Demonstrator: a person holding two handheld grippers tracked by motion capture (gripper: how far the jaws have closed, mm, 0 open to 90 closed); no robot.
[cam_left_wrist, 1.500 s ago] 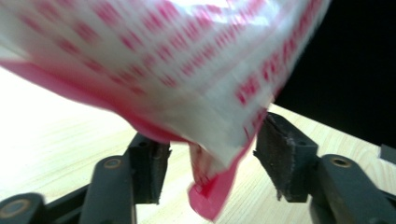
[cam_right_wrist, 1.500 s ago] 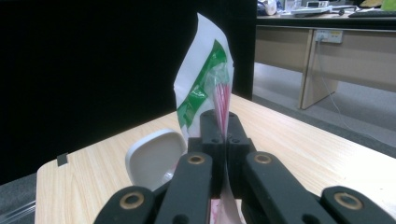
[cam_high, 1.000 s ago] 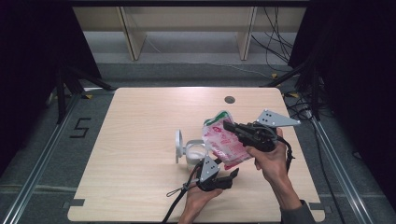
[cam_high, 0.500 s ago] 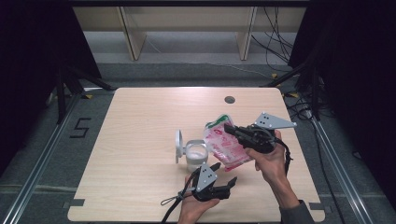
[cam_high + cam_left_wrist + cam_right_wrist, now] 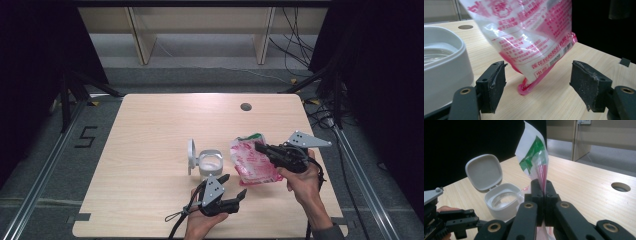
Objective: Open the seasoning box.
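Note:
A pink-and-white plastic bag (image 5: pixel 251 162) with a green strip at its top (image 5: pixel 536 152) hangs from my right gripper (image 5: pixel 260 148), whose jaws are shut on its top edge (image 5: pixel 541 186). The bag's lower corner (image 5: pixel 525 87) touches the wooden table. My left gripper (image 5: pixel 234 186) stands open near the front edge, and the bag's bottom (image 5: pixel 531 45) lies between its pads (image 5: pixel 496 85) without touching them. A white container (image 5: pixel 210 162) with its hinged lid (image 5: pixel 191 156) open stands just left of the bag.
The table (image 5: pixel 150 150) has a round cable hole (image 5: pixel 245 106) at the back right. Cables trail from both grippers toward the front edge. The container's wall (image 5: pixel 444 67) sits close beside my left gripper's left jaw.
My right gripper has come down and toward the right with the bag, setting its lower corner on the table. The left gripper has drawn back toward the front edge, still open.

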